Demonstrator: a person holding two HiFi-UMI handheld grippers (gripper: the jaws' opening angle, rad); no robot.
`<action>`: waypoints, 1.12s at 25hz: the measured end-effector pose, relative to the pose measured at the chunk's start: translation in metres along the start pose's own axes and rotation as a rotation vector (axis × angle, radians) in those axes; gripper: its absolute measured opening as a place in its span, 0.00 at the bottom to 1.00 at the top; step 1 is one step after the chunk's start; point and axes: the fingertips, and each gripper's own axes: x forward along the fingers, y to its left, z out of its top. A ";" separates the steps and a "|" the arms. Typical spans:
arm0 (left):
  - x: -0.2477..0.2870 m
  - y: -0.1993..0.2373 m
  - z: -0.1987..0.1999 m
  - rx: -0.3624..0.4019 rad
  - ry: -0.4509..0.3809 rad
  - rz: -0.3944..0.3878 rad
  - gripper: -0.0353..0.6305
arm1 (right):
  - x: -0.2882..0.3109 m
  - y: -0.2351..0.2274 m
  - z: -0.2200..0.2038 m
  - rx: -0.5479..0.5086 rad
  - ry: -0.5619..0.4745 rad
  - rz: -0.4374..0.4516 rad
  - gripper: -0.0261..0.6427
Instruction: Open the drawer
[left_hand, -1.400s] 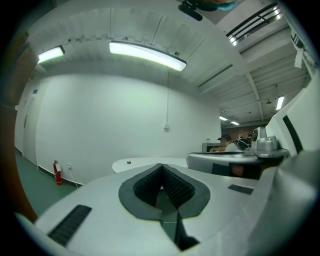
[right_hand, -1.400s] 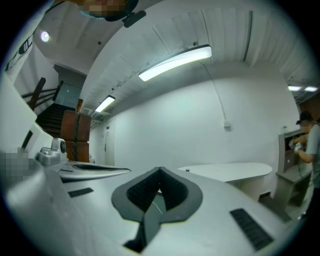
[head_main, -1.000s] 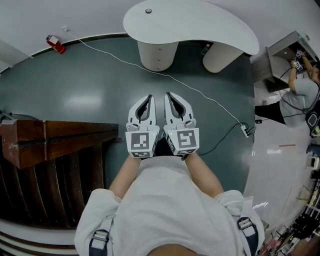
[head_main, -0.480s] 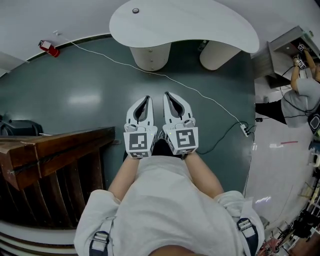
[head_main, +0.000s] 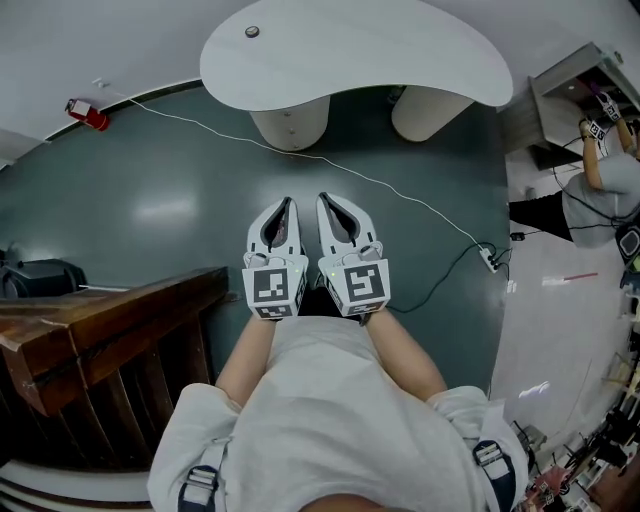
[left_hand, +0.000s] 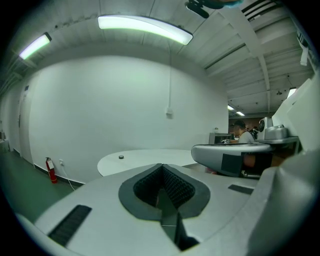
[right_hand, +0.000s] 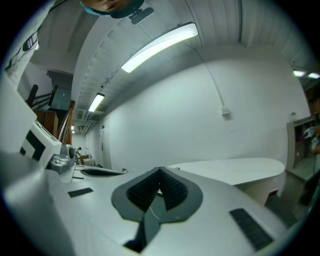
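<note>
Ahead of left tool (head_main: 284, 204): floor (head_main: 170, 170), then table (head_main: 400, 55) edge.

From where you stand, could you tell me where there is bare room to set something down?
The widest bare floor lies between the white cable and the wooden furniture, left of the left gripper. The white table is bare but for one small dark object. The right is crowded around the power strip and the other person.
</note>
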 end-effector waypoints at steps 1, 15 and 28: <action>0.006 0.001 0.000 0.000 0.001 -0.005 0.06 | 0.004 -0.005 -0.001 0.003 0.004 -0.008 0.06; 0.095 0.034 -0.021 -0.033 0.061 -0.050 0.06 | 0.079 -0.059 -0.022 0.023 0.051 -0.068 0.06; 0.170 0.104 -0.052 -0.048 0.085 -0.018 0.06 | 0.183 -0.072 -0.058 -0.023 0.100 -0.027 0.06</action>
